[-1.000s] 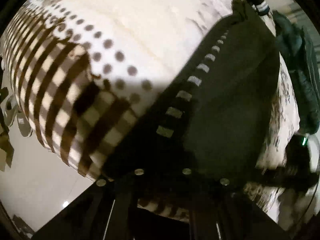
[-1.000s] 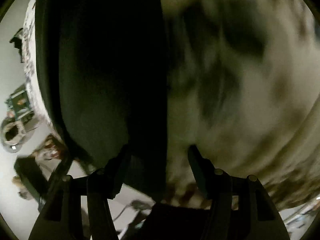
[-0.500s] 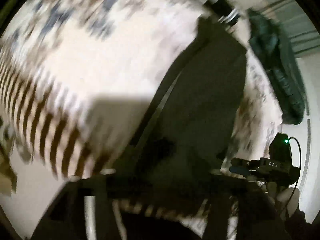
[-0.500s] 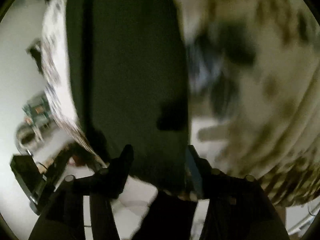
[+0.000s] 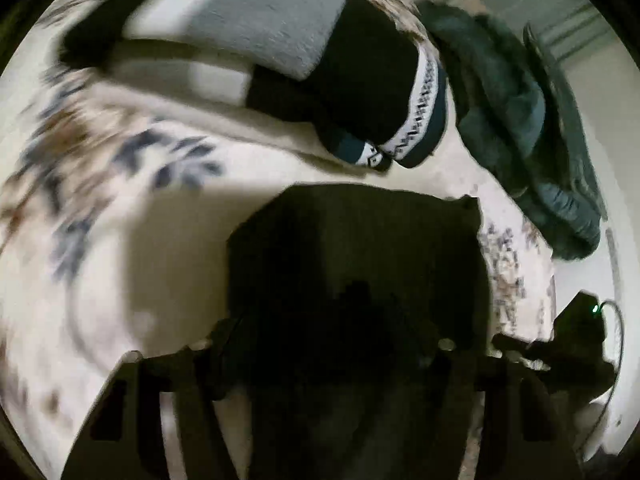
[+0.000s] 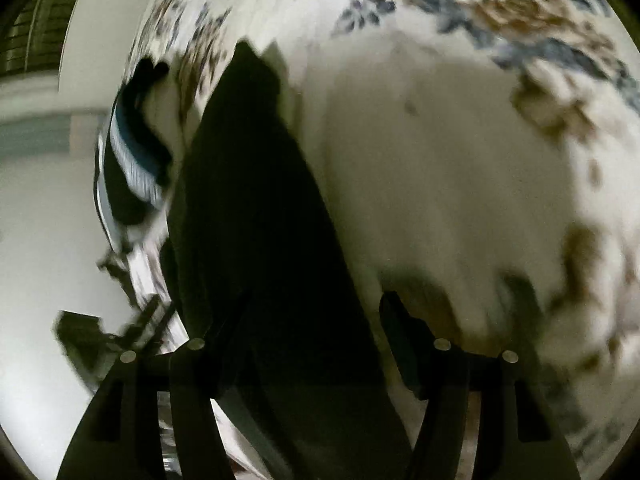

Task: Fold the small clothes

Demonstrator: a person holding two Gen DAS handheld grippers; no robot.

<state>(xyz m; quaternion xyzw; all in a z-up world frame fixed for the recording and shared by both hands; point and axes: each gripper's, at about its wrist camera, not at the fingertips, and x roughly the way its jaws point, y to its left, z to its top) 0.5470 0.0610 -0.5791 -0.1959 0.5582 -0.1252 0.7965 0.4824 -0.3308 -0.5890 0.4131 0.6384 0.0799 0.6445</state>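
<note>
A dark garment lies as a short squarish shape on the floral bedsheet, right in front of my left gripper. Its jaws are closing, but the fingertips are lost in the dark against the cloth, so I cannot see a grip. In the right wrist view the same dark garment runs lengthwise away from my right gripper. That gripper's jaws are opening and stand wide. The cloth lies between the fingers, and the right pad is clear of it.
A stack of folded clothes in grey, white and black sits beyond the garment, beside a dark piece with a white patterned band. A dark green jacket lies at the bed's right edge. The floor shows left of the bed.
Both views have swung far across the bed. The checked and dotted cover has left the left view; the folded stack and jacket fill its top. The right jaws stand wider.
</note>
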